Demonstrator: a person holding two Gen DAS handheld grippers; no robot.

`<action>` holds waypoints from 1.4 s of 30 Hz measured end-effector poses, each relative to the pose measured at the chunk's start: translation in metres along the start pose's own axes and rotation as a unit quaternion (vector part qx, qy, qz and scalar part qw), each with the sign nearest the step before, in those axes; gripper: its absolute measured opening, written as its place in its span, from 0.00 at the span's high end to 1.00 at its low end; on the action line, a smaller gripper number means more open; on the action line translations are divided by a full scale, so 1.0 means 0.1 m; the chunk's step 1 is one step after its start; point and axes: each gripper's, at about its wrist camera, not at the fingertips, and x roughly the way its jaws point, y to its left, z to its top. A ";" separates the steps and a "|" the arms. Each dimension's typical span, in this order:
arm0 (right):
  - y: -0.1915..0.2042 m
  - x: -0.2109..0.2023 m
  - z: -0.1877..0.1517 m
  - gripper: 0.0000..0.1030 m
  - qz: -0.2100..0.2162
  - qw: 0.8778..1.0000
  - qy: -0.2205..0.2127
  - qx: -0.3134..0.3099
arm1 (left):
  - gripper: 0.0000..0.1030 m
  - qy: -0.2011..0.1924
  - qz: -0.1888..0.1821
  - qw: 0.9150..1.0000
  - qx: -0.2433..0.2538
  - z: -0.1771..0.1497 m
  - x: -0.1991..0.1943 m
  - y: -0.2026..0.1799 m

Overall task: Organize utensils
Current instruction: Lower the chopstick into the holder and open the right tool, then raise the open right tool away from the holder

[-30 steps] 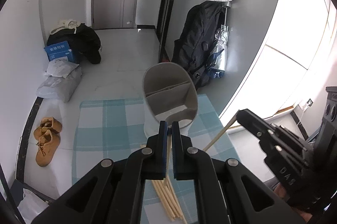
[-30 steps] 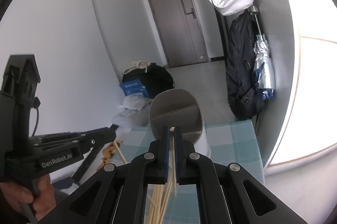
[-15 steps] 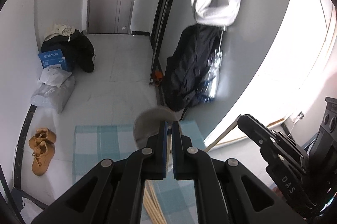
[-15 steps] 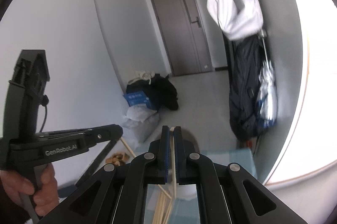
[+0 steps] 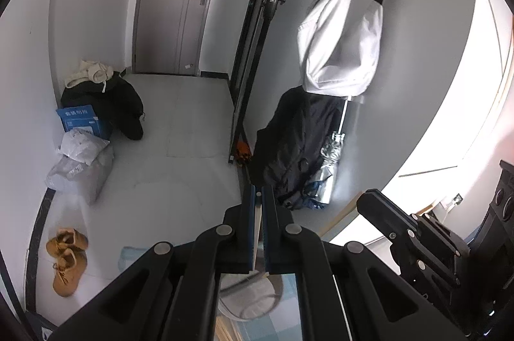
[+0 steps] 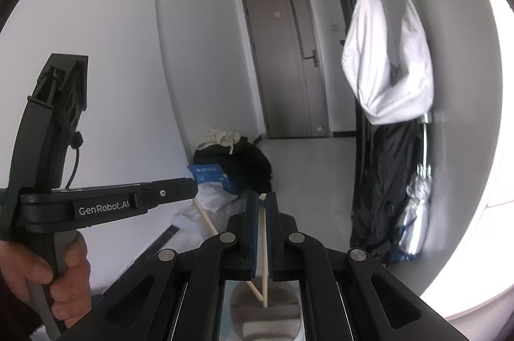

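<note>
My left gripper (image 5: 258,191) is shut on a wooden chopstick (image 5: 257,231) that hangs down toward the grey divided utensil holder (image 5: 253,299) below. My right gripper (image 6: 262,198) is shut on another wooden chopstick (image 6: 264,248), its lower end inside the holder (image 6: 266,315). The left gripper (image 6: 189,188) shows from the side in the right wrist view, its chopstick (image 6: 205,219) slanting down into the holder. The right gripper (image 5: 363,199) shows at right in the left wrist view, with its chopstick (image 5: 334,220). More chopsticks (image 5: 225,328) lie on the checked cloth (image 5: 131,254).
Both grippers are held high above the table. Beyond are a tiled floor with brown shoes (image 5: 66,260), bags and a blue box (image 5: 80,118), a dark backpack (image 5: 295,145) against the wall, a hanging white bag (image 5: 340,52) and a door (image 6: 286,61).
Both grippers have risen and tilted up with their chopsticks. The holder and cloth have dropped from mid-frame to the bottom edge of both views.
</note>
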 end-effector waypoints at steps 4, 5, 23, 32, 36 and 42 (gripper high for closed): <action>-0.04 0.23 -0.03 0.97 -0.001 1.000 0.007 -0.010 | 1.00 0.017 0.003 1.000 0.002 -0.04 0.21 0.09; -0.05 0.28 -0.05 0.97 -0.001 1.000 0.009 -0.009 | 1.00 0.021 0.002 1.000 0.005 -0.05 0.24 0.10; -0.16 0.87 -0.73 0.96 0.048 0.993 0.099 -0.041 | 1.00 0.096 -0.013 0.995 -0.037 -0.33 0.73 0.41; -0.20 0.71 -0.76 0.93 0.083 0.992 0.097 0.005 | 0.80 0.106 -0.004 0.993 -0.053 -0.38 0.62 0.49; -0.20 0.56 -0.76 0.89 0.071 0.993 0.090 0.014 | 0.62 0.087 0.008 0.994 -0.062 -0.43 0.49 0.50; -0.18 0.25 -0.80 0.63 0.044 0.996 0.067 0.025 | 0.51 0.062 0.043 0.996 -0.056 -0.50 0.28 0.44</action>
